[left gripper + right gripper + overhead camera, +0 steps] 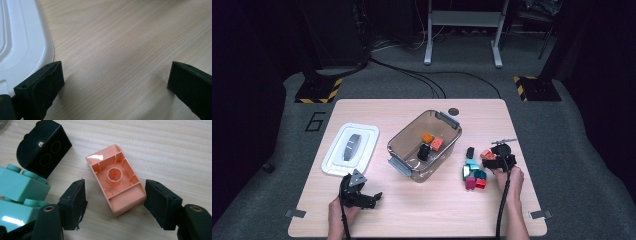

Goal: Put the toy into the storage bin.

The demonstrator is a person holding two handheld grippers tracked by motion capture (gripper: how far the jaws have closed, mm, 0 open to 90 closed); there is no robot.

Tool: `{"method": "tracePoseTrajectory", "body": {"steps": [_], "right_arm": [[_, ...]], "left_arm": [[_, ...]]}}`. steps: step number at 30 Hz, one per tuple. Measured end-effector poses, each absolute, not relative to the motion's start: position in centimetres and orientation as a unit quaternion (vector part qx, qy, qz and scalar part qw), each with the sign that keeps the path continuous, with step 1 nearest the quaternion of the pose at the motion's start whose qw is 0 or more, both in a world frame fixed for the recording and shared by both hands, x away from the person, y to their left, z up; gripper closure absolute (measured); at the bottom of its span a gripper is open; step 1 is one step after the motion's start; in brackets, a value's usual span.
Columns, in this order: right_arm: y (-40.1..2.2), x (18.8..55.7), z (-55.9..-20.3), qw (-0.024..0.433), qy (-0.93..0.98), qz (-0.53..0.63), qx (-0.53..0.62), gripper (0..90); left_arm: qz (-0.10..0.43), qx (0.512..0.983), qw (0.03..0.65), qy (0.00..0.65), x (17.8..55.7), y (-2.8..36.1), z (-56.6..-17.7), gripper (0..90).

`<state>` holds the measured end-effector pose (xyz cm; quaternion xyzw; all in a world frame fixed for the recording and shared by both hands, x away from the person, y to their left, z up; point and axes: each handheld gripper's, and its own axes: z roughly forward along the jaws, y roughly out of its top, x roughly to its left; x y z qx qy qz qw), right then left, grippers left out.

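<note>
A salmon-pink brick [116, 180] lies upside down on the wooden table, hollow side up. My right gripper [115, 192] straddles it: the right jaw sits at the brick's corner, while a gap separates the left jaw from it, so the jaws are open. In the high view this gripper [492, 159] is at the table's right, by the pink brick [486, 154]. A black brick [43, 146] and teal bricks [20, 185] lie just left of the jaws. My left gripper [115, 75] is open over bare wood near the front left [373, 199].
A clear plastic box [404, 135] stands mid-table holding an orange brick [427, 137], a red-orange brick [437, 144] and a black brick [424, 151]. Its white lid [367, 140] lies to the left, beside the left gripper. Several coloured bricks [473, 175] are heaped at the right.
</note>
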<state>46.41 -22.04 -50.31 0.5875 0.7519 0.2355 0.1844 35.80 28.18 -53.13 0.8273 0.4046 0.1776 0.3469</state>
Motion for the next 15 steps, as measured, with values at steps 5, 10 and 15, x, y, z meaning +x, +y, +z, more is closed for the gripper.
{"method": "tracePoseTrajectory", "body": {"steps": [5,10,15], "right_arm": [[-22.1,46.8,-49.9,0.203,0.762,0.241,0.566,37.8],[-21.8,47.4,-49.2,0.219,0.777,0.241,0.539,38.8],[-21.0,48.3,-48.8,0.227,0.798,0.223,0.512,33.7]], "left_arm": [[0.176,0.831,0.343,0.402,35.8,28.2,-53.1,0.4],[0.177,0.830,0.344,0.402,35.8,28.2,-53.1,0.4],[0.176,0.831,0.342,0.402,35.8,28.2,-53.1,0.4]]}}
